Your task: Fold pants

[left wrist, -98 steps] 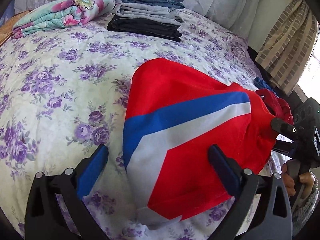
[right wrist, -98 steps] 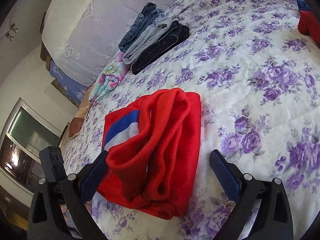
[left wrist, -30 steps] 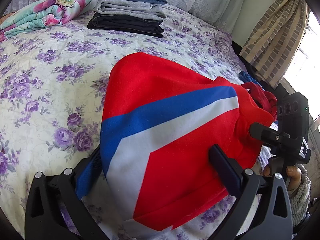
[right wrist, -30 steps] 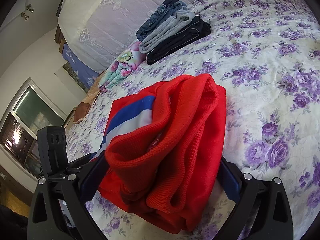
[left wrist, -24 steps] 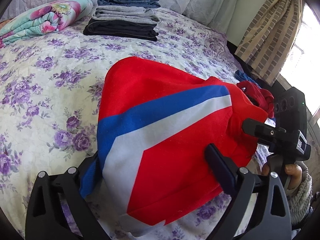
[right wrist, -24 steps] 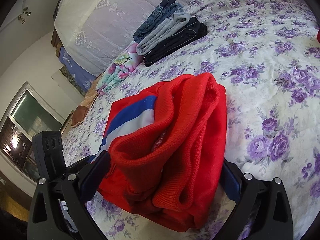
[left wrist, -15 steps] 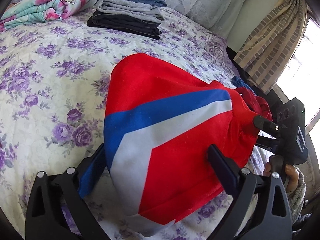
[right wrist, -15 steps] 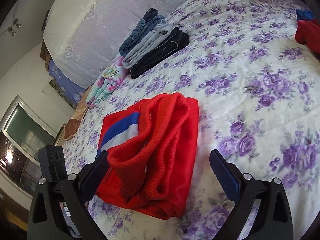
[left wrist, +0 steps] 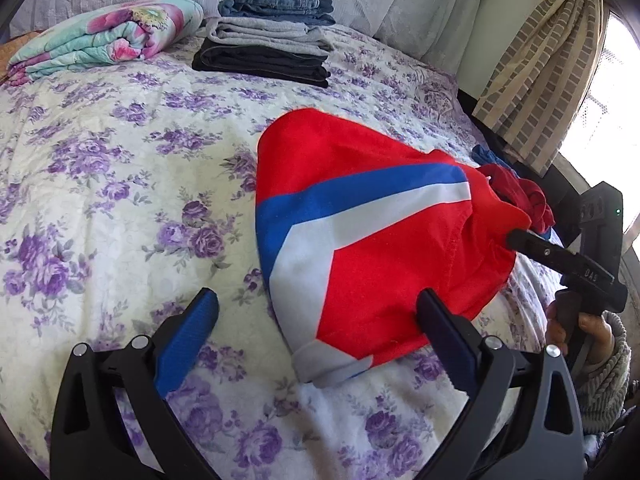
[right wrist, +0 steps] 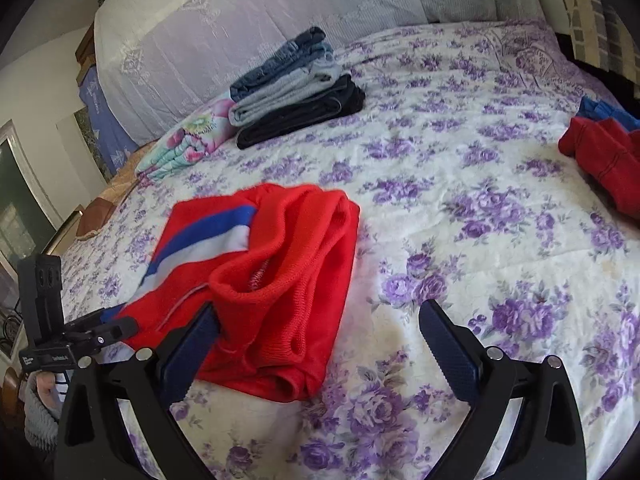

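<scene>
Left wrist view: the left gripper [left wrist: 316, 312] hovers low over the bed [left wrist: 120, 184], its jaws spread wide with nothing between them. The blue left pad sits above the flowered bedspread; the right pad overlaps the near edge of the red pants [left wrist: 360, 216], though contact cannot be confirmed. The pants lie folded into a compact bundle in the middle of the bed, a blue and a white stripe running across the top face. At the bundle's far right end the right gripper [left wrist: 560, 258] reaches in, held by a hand [left wrist: 588, 330] in a knit sleeve. Behind it lies a heap of red and blue clothes [left wrist: 516, 192]. Toward the head of the bed sits a stack of folded trousers [left wrist: 268, 44], denim on grey on black, beside a rolled flowered blanket [left wrist: 108, 36]. A striped curtain [left wrist: 540, 64] hangs at the right.

Right wrist view: the right gripper [right wrist: 318, 320] also has its jaws open and holds nothing. Its left pad rests against the ribbed waistband end of the red pants [right wrist: 280, 264]; its right pad is over bare bedspread. The left gripper [right wrist: 80, 340] shows at the far left edge, at the pants' other end. The stack of folded trousers [right wrist: 296, 88] and the blanket [right wrist: 188, 140] lie beyond, and the heap of red and blue clothes [right wrist: 604, 148] at the right edge.
</scene>
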Available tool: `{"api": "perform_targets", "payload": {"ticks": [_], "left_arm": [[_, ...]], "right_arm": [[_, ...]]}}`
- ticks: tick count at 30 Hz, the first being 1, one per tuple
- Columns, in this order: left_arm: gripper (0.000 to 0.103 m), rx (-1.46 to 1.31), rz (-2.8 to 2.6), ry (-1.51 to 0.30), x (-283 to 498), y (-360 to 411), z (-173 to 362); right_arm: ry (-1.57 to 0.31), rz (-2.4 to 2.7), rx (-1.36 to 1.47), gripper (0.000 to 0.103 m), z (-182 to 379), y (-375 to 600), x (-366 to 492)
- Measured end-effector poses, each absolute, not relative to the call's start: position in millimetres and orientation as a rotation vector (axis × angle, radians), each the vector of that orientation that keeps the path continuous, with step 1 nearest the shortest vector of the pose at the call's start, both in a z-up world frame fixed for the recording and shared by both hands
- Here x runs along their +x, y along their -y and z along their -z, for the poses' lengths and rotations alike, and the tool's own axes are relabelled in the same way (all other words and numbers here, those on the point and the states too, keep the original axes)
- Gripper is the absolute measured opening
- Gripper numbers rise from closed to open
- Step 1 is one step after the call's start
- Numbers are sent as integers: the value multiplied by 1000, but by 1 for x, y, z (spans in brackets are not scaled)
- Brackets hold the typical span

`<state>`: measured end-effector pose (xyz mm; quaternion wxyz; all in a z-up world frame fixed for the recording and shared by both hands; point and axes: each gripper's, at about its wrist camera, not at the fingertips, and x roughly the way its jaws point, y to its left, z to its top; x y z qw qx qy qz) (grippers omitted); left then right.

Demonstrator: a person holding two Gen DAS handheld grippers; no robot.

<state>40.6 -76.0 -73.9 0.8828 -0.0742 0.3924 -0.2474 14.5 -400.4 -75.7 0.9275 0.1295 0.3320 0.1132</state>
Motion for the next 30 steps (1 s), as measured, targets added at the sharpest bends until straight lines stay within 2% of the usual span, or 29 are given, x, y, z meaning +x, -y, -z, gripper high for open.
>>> {"api": "perform_targets", "payload": {"ticks": [4, 7, 11, 15, 22, 27, 30], "left_arm": [[97, -148, 536, -710, 27, 77, 53], [97, -167, 588, -643, 21, 83, 34], [97, -122, 680, -670, 26, 113, 32], [97, -81, 728, -802, 37, 140, 64], [98, -30, 734, -780, 21, 133, 69], [98, -53, 755, -769, 22, 129, 68], [98, -47, 756, -768, 22, 129, 68]], "right_arm": [[-582, -305, 320, 99, 40, 405, 12], [-582, -444, 396, 99, 22, 398, 27], [-682, -623, 506, 99, 18, 368, 62], [-811, -741, 558, 100, 28, 319, 97], [-885, -657, 461, 99, 37, 285, 140], [-867, -762, 628, 100, 31, 289, 145], [-949, -882, 657, 100, 32, 260, 158]]}}
